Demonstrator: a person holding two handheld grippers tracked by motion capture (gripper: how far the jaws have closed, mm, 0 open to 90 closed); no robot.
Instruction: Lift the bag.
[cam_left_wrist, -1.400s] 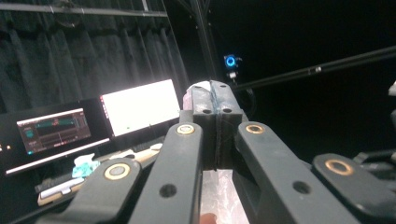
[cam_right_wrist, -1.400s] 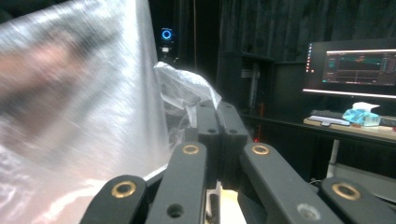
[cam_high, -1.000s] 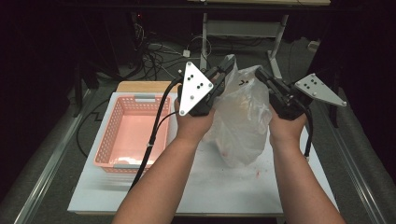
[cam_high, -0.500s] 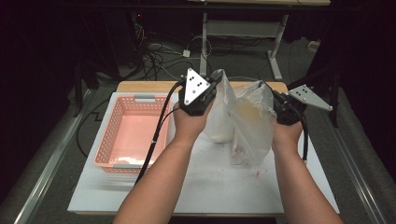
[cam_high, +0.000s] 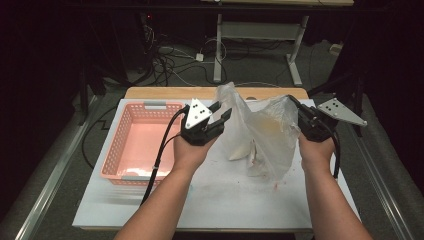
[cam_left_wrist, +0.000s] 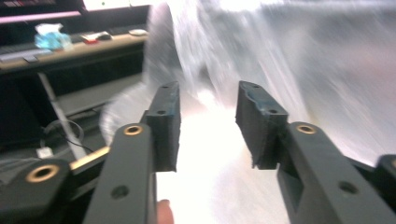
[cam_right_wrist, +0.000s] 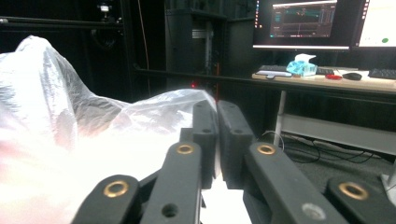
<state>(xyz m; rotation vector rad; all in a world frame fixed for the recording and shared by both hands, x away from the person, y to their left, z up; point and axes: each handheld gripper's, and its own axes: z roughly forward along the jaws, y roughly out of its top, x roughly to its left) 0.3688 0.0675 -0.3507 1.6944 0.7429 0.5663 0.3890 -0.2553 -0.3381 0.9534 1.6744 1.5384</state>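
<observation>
Bag (cam_high: 260, 135) hangs pinched in right hand-held gripper (cam_high: 295, 106) (left hand-held gripper (cam_high: 222, 111) just opened, beside it).

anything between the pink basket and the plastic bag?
In the high view, the left gripper, jaws just opened, stands between the pink basket and the plastic bag; below it, bare white table.

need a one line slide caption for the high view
Right gripper pinches one edge of a clear plastic bag on the table; the left gripper, jaws just opened, has let go beside a pink basket.
</observation>
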